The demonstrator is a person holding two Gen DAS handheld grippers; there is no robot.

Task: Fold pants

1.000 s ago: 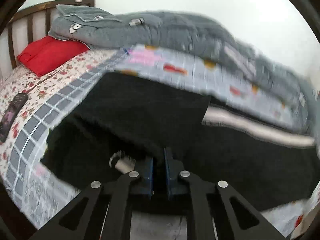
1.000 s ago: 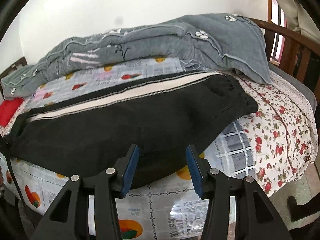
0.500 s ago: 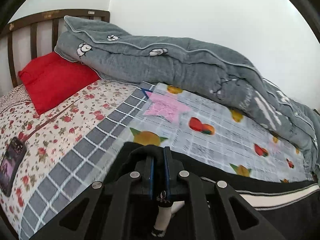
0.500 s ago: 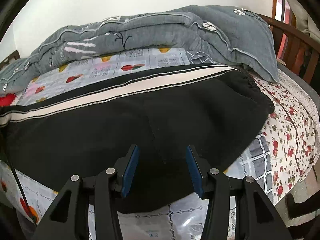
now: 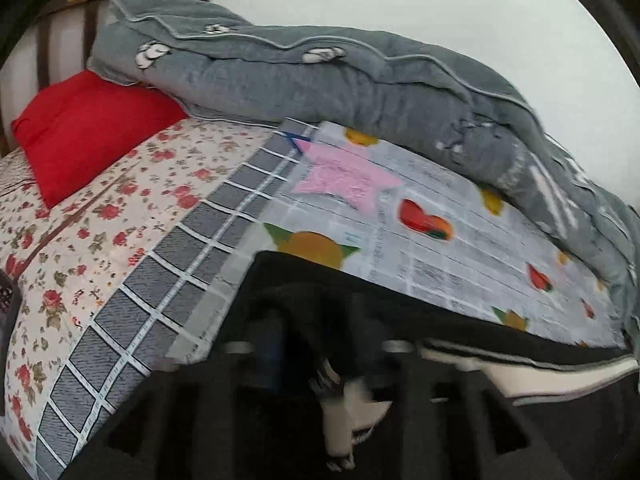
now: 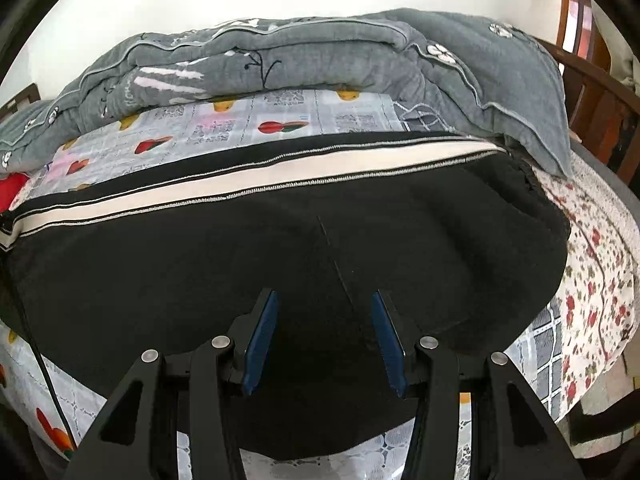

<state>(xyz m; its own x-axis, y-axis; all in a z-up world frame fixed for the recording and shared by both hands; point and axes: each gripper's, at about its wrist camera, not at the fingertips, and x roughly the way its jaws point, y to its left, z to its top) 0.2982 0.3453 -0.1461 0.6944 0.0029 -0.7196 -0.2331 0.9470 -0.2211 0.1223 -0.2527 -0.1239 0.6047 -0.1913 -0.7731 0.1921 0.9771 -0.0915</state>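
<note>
A bed [image 5: 92, 216] fills both views, its mattress under a thin cotton sheet printed with small red roses on cream. Over that lies a glossy plastic cover [image 5: 440, 240], pale grey with printed fruit, a pink star and a border of dark grey squares ruled in white. Along the wall side slumps a thick grey quilt [image 6: 320, 56], fleecy, piped in lighter grey and stitched with small white flowers, folded into a long soft roll. A dark wooden headboard [image 5: 60, 12] with upright slats stands at the far left of the left wrist view, and a plump red pillow [image 5: 84, 128] leans before it.

The pants [image 6: 240, 248] lie flat across the plastic cover, black and matte with a slightly fuzzy knit, a broad cream stripe edged by fine speckled piping running down the side seam. Their gathered waistband sits toward the floral sheet at the right.

The right gripper [image 6: 324, 340] hovers over the black cloth near its front edge, blue pads spread apart with nothing pinched. The left gripper [image 5: 320, 356] is smeared by blur; its jaws are opening, a fold of black fabric and a white drawstring end [image 5: 340, 412] between them, and the pads do not appear to press on it.
</note>
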